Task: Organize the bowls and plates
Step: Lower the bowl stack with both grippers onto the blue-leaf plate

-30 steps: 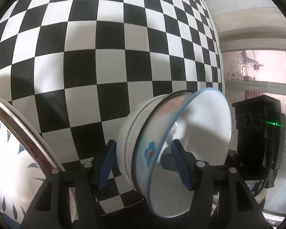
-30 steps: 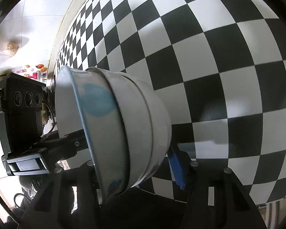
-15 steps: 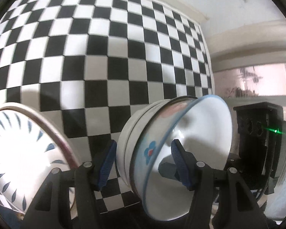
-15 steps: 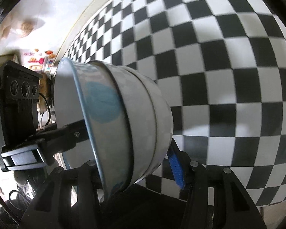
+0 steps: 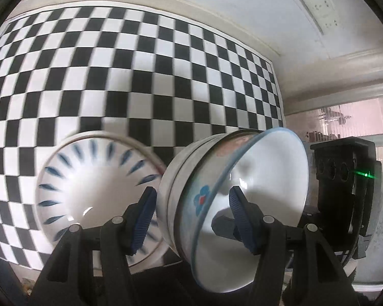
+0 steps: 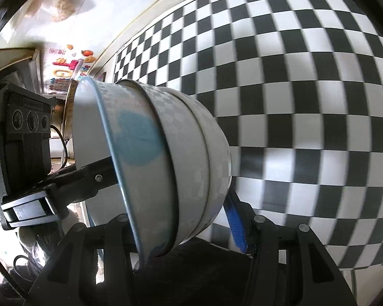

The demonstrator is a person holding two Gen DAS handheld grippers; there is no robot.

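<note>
Lifted bowl stack (image 5: 224,199) (tilted sideways) sits clamped between both half-open claws (image 5: 194,216) (image 6: 183,224).

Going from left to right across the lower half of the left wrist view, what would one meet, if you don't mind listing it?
Blue-leaf patterned bowl → stack of nested bowls gripped on the left gripper → other gripper's black body with its green light.

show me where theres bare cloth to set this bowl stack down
Free: checkered cloth beyond the blue-leaf plate toward the far wall, and the wide stretch right of the bowl stack in the right wrist view. Crowded: the near edge by the plate.
</note>
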